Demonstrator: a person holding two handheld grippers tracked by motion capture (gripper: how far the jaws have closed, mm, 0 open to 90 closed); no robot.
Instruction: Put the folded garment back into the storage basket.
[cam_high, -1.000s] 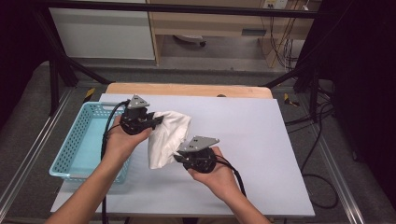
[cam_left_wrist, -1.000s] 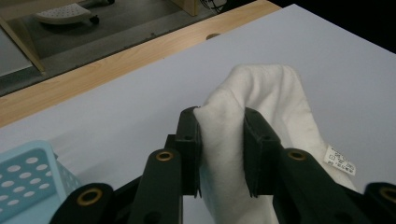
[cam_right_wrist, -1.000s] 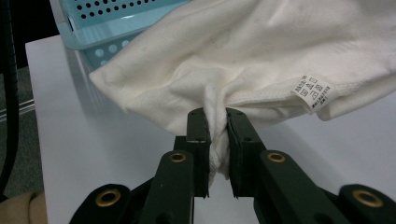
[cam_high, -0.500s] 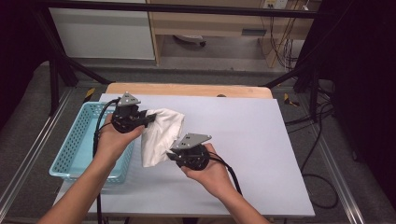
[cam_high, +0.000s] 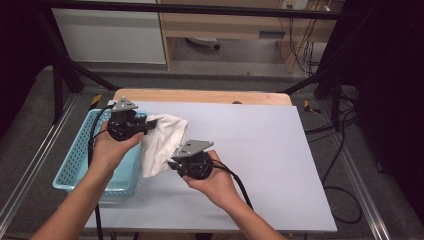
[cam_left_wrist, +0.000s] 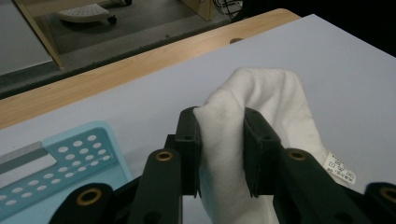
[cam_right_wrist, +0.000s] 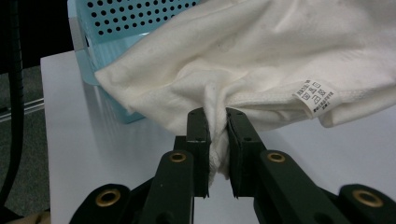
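— What did your claws have hold of at that moment?

— My left gripper (cam_high: 145, 126) was clamped on a thick fold of the white cloth (cam_high: 160, 142), the black jaws pressed into soft, matte cotton that bulged up between them in a rounded hump. My right gripper (cam_high: 172, 164) pinched a narrower bunched seam of the same cloth, jaws nearly together, the fabric puckering into creases at the pinch. A small printed care label (cam_right_wrist: 315, 96) hung from the hem just beside that grip.

— And where was the cloth itself?

— Strung between my two hands, slack and draped, over the left part of the pale grey table mat (cam_high: 280, 165), its near edge just beside the turquoise basket (cam_high: 75, 165). That basket was hard plastic, its walls perforated with round holes, and it sat at the mat's left edge.

— How much room was there?

— To the right, the smooth mat lay bare out to its far edge. Beyond its back edge ran a strip of light wooden tabletop (cam_high: 200, 96).
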